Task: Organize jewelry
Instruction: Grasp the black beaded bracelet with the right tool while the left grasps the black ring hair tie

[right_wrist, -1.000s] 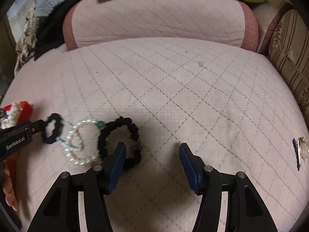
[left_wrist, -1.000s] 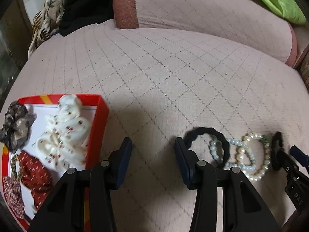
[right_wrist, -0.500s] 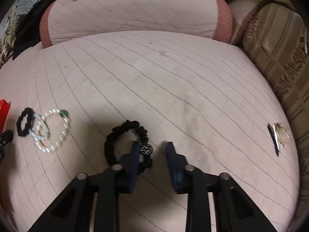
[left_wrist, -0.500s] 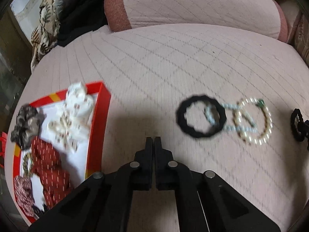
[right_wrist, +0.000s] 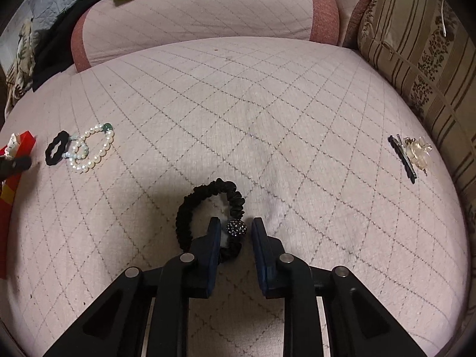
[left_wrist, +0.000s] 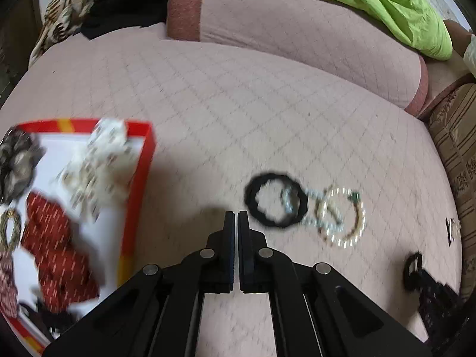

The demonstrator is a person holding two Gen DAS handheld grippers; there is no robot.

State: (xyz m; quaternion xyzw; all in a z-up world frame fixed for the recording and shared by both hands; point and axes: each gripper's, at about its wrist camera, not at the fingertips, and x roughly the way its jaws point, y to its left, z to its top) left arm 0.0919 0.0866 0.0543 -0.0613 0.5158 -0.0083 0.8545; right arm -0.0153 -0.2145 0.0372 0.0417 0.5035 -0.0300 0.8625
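Observation:
A red box (left_wrist: 139, 190) at the left holds several fabric scrunchies (left_wrist: 98, 163). A black hair tie (left_wrist: 275, 199), a pale bead bracelet (left_wrist: 311, 208) and a pearl bracelet (left_wrist: 342, 217) lie overlapping on the pink quilted bed. My left gripper (left_wrist: 237, 217) is shut and empty, just left of the black hair tie. In the right wrist view a black scrunchie with a glittery bead (right_wrist: 236, 228) lies between the fingers of my right gripper (right_wrist: 236, 229), whose jaws stand partly open around the bead. The pearl bracelet (right_wrist: 98, 148) lies far to its left.
A hair clip with a clear ornament (right_wrist: 412, 153) lies near the bed's right edge. A pink bolster (right_wrist: 205, 15) with green cloth (left_wrist: 386, 3) lies at the back. A striped brown cushion (right_wrist: 416, 47) is on the right.
My left gripper has shut and drawn back from the black hair tie. My right gripper has narrowed around the black scrunchie's bead and moved closer to it.

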